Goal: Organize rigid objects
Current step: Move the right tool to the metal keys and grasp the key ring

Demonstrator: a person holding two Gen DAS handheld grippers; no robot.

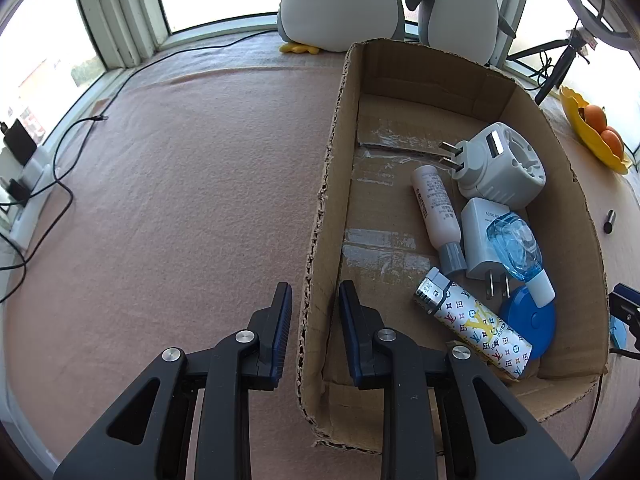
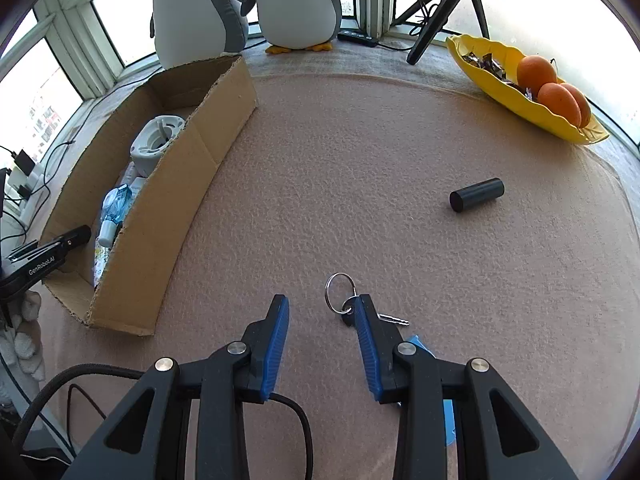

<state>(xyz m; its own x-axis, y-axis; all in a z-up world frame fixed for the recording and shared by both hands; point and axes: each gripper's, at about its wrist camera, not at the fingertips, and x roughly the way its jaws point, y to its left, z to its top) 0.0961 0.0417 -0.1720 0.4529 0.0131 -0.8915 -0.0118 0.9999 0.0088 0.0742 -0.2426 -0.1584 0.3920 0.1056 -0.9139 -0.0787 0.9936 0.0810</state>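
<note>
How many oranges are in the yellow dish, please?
3 visible. In the yellow dish: one orange farthest back, a second in front, a third mostly hidden behind it. More may be hidden.

Brown cardboard box [image 1: 532, 112]; monogram-patterned lighter [image 1: 476, 322]; black cylinder [image 2: 476, 195]; yellow dish [image 2: 516, 98].

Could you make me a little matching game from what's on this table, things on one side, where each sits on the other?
Things:
1. patterned lighter
2. black cylinder
3. oranges
4. keys

Places:
A. in the yellow dish
B. by the right gripper fingers
C. in the cardboard box
D. alone on the pink cloth

Pairs: 1-C, 2-D, 3-A, 4-B
</note>
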